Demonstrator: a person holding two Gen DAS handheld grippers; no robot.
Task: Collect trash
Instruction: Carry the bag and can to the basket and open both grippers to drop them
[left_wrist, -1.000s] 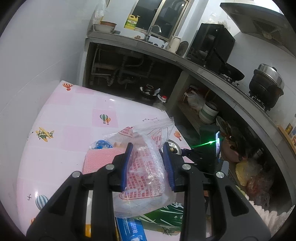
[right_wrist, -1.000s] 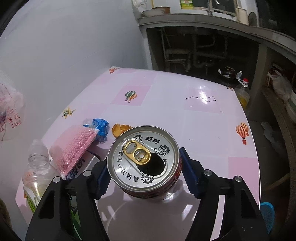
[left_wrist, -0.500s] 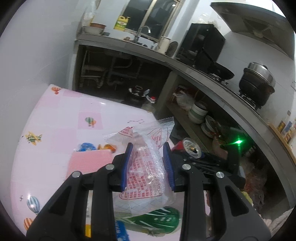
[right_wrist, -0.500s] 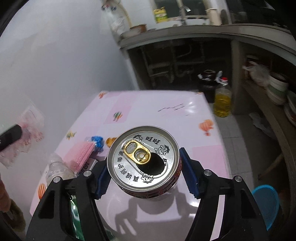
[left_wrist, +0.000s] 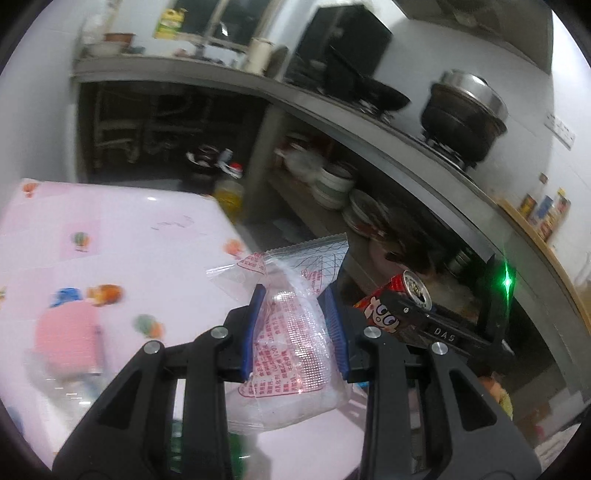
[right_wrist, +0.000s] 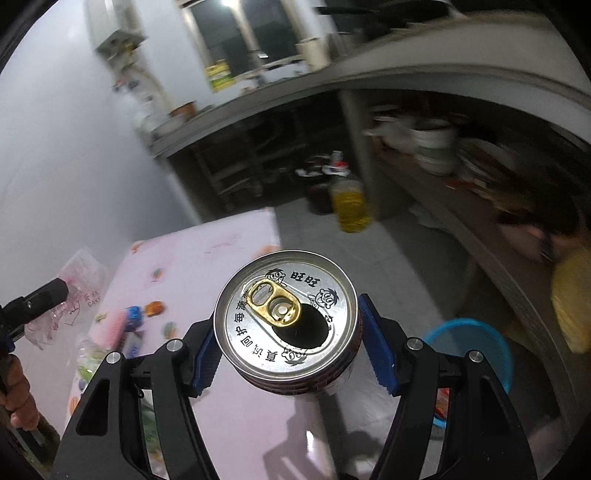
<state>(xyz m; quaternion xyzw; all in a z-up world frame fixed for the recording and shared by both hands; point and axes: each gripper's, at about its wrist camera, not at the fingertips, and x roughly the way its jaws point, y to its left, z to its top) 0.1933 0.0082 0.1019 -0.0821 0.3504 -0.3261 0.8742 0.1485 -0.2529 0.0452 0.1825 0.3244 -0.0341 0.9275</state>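
The left tool (left_wrist: 295, 328) has its blue pads closed partway on a crumpled clear plastic bag (left_wrist: 291, 332) with red print, held up in the air above the near end of the pink counter (left_wrist: 122, 221). The right tool (right_wrist: 286, 334) stands much wider, its pads pressing both sides of an opened drink can (right_wrist: 286, 317), top facing up, gold pull tab bent back. The can hangs over the counter's outer edge. Beyond that edge, down on the floor, sits a blue bin (right_wrist: 469, 339). Still lying on the counter, toward its wall side, are a pink bubble-wrap piece (left_wrist: 68, 336), a blue wrapper (left_wrist: 66, 295) just behind it, and an orange scrap (left_wrist: 107, 291) beside that.
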